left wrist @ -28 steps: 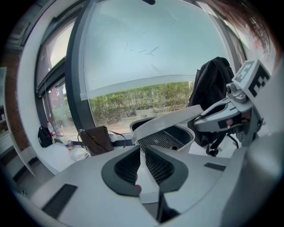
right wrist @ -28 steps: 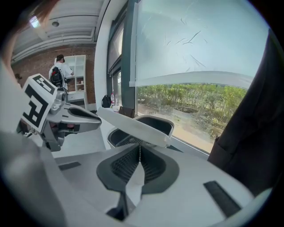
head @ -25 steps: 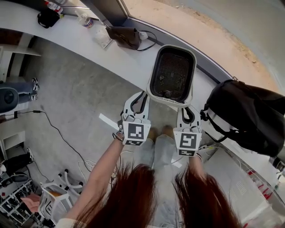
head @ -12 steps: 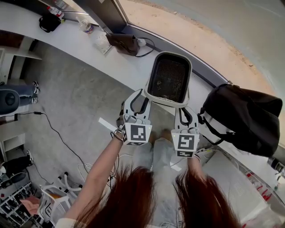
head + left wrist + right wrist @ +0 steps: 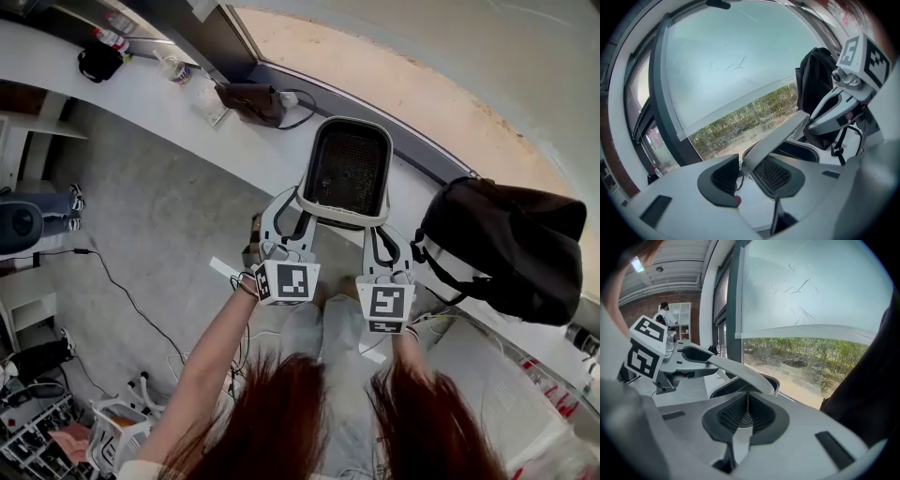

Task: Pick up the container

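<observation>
White counter (image 5: 141,94): container (image 5: 349,169) rectangular, pale rim, dark mesh inside.

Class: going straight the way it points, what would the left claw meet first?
Likely the white handle bar of the white mesh-lined container, between the jaws of the left claw, which have just been opening.

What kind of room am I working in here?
Probably an office or lab workspace: a long white counter runs under a big window, a black backpack sits on it, and a cable trails over the bare concrete floor.
</observation>
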